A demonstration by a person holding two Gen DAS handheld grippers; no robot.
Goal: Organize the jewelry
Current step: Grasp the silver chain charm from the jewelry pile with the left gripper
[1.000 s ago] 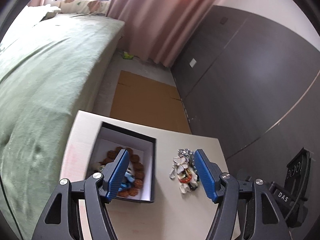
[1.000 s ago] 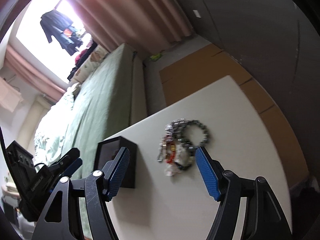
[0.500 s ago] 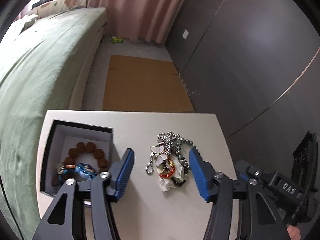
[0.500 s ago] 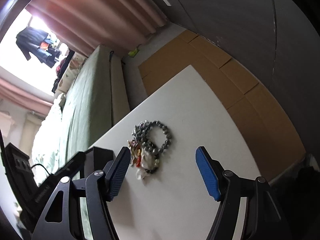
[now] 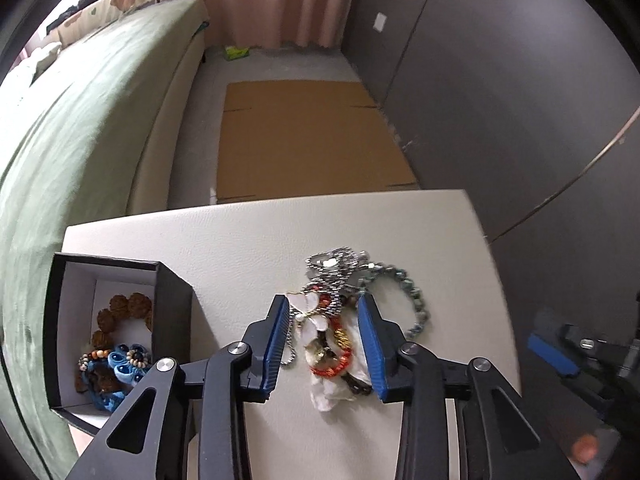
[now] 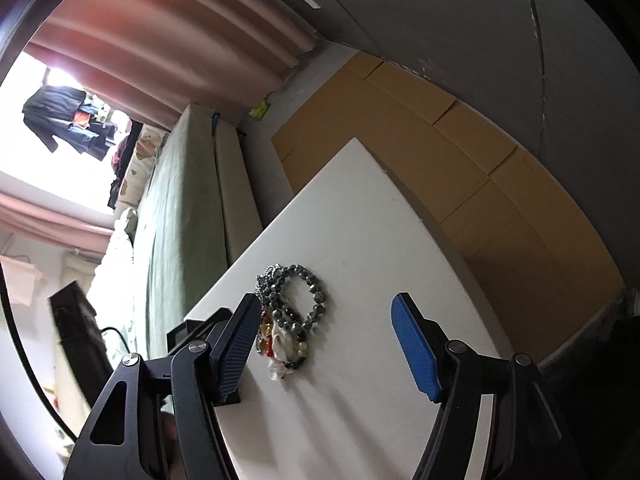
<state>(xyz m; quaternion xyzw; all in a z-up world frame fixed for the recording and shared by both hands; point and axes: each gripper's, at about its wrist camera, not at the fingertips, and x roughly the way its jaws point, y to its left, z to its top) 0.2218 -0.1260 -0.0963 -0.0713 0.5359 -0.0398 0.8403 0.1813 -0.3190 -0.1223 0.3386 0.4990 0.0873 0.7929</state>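
A tangled pile of jewelry [image 5: 332, 328] lies on the white table [image 5: 240, 240]: a white butterfly piece, red beads, a silver chain and a grey bead bracelet [image 5: 408, 296]. My left gripper [image 5: 324, 344] is open, its blue pads straddling the pile just above it. A black box [image 5: 168, 312] with a white lining stands at the left and holds brown bead and blue pieces [image 5: 116, 348]. My right gripper [image 6: 326, 344] is open and empty, with the pile [image 6: 288, 316] near its left pad.
A green bed [image 5: 80, 120] runs along the table's left side. Flat cardboard [image 5: 308, 140] lies on the floor beyond the table. A dark wardrobe wall [image 5: 500, 100] stands at the right. The right gripper's blue pad [image 5: 552, 356] shows at the table's right edge.
My left gripper has swung right from over the box to the pile and narrowed its opening around it. My right gripper has drifted right, so the pile now sits near its left pad.
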